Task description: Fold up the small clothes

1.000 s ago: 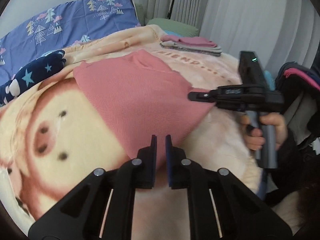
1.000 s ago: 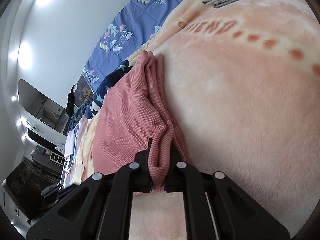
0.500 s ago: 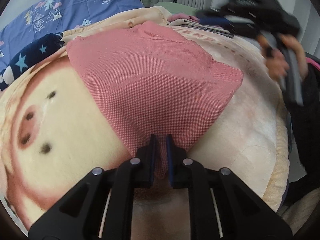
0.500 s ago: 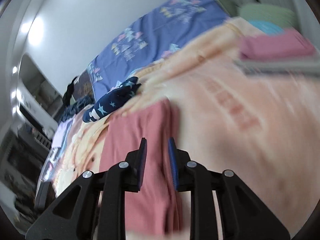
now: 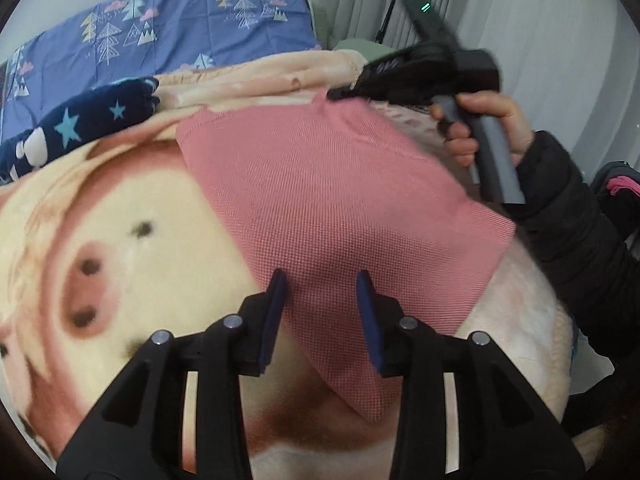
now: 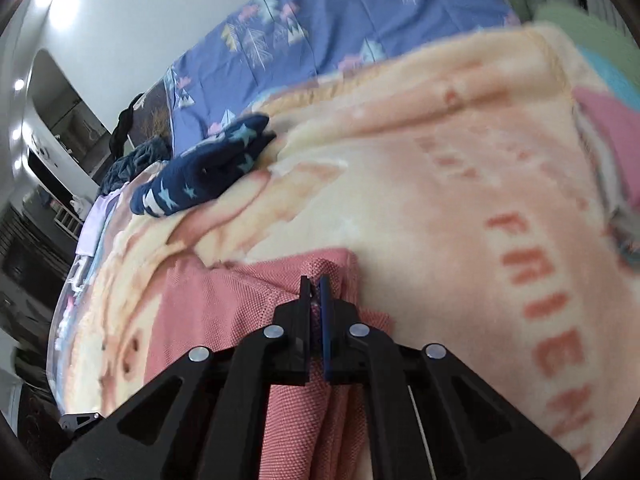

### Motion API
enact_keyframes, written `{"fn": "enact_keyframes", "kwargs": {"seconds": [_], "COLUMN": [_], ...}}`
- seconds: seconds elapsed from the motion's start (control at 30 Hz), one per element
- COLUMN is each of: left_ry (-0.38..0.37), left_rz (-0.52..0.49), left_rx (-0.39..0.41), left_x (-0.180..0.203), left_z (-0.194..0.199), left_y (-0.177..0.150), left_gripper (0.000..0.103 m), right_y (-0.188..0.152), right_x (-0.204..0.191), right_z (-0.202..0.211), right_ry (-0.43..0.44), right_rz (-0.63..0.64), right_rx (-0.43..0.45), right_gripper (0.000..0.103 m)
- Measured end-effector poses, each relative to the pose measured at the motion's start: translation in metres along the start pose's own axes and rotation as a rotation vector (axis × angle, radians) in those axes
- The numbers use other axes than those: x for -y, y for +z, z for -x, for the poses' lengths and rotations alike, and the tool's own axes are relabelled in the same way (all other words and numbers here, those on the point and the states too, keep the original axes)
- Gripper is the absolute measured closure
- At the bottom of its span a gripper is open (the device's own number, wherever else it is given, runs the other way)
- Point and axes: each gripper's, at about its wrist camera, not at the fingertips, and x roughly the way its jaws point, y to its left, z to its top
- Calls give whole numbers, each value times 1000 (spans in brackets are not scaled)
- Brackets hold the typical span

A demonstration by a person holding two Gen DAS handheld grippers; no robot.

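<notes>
A pink knit garment [image 5: 332, 200] lies folded flat on the pig-print blanket [image 5: 120, 240]. My left gripper [image 5: 322, 280] is open, its jaws spread just above the garment's near corner, holding nothing. My right gripper [image 5: 340, 94] is at the garment's far corner in the left wrist view. In the right wrist view the right gripper [image 6: 315, 280] is shut, its jaws nearly together over the pink garment's [image 6: 224, 312] far edge, with a thin fold of fabric between them.
A navy star-print garment [image 5: 80, 128] lies at the blanket's far left; it also shows in the right wrist view [image 6: 208, 168]. A blue tree-print sheet [image 5: 160, 40] covers the bed behind. Folded clothes [image 6: 616, 152] are stacked at the right. Curtains [image 5: 540, 40] hang behind.
My left gripper has opened and let go of the garment's near corner. My right gripper let go of the side edge, swung to the far corner and closed there.
</notes>
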Motion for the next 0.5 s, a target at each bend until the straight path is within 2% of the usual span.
{"fn": "enact_keyframes", "kwargs": {"seconds": [0.1, 0.17, 0.3, 0.33, 0.37, 0.47, 0.5], "left_ry": [7, 15, 24, 28, 29, 19, 16], "left_rz": [-36, -43, -51, -54, -60, -50, -48], "left_rx": [40, 53, 37, 32, 27, 28, 31], "left_x": [5, 8, 8, 8, 8, 5, 4], "left_z": [7, 10, 6, 6, 6, 8, 8], "left_y": [0, 2, 3, 2, 0, 2, 3], "left_gripper": [62, 61, 60, 60, 60, 60, 60], "right_y": [3, 8, 6, 3, 2, 3, 1], "right_x": [-13, -16, 13, 20, 22, 17, 12], "right_z": [24, 20, -40, -42, -37, -1, 14], "right_ry": [48, 27, -65, -57, -54, -120, -109], "right_rz": [56, 82, 17, -17, -32, -26, -14], "right_rx": [104, 125, -41, -48, -29, 64, 89], "right_gripper": [99, 99, 95, 92, 90, 86, 86]}}
